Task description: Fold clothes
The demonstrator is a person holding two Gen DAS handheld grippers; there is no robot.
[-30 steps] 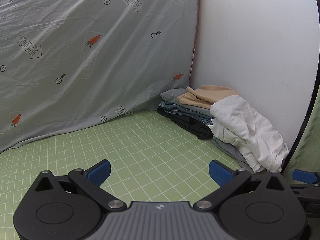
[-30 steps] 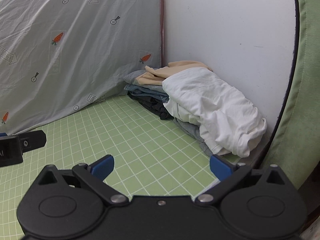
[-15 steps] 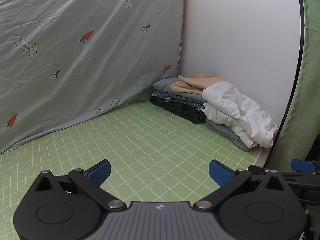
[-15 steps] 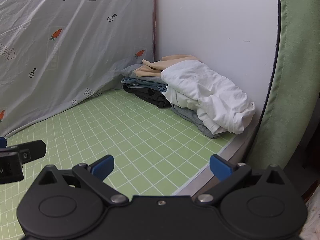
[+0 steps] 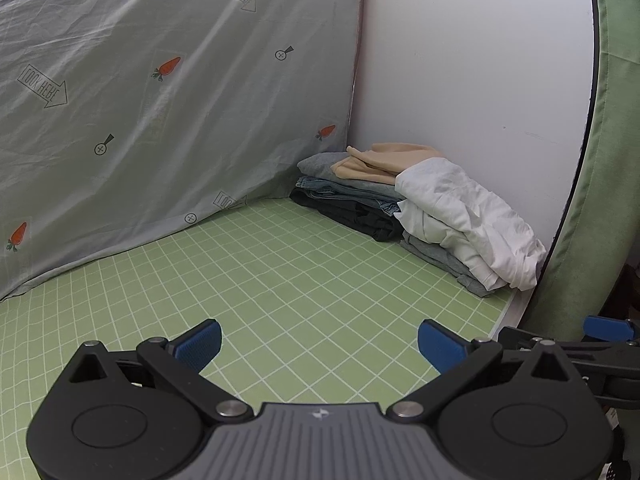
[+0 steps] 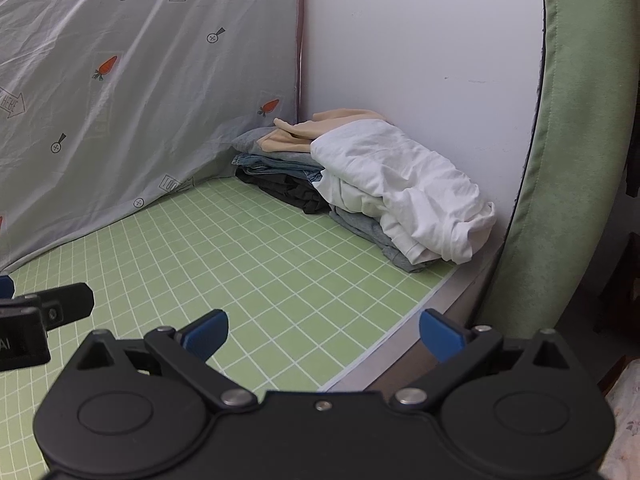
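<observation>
Both tongs — left tongs (image 5: 319, 342) and right tongs (image 6: 323, 332) — gape wide, empty, facing the stacked clothes (image 6: 360, 184).

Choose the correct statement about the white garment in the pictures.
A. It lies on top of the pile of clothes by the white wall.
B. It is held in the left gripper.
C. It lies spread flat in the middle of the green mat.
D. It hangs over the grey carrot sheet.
A: the white garment rests on the pile of clothes against the white wall; both grippers are open and empty.
</observation>
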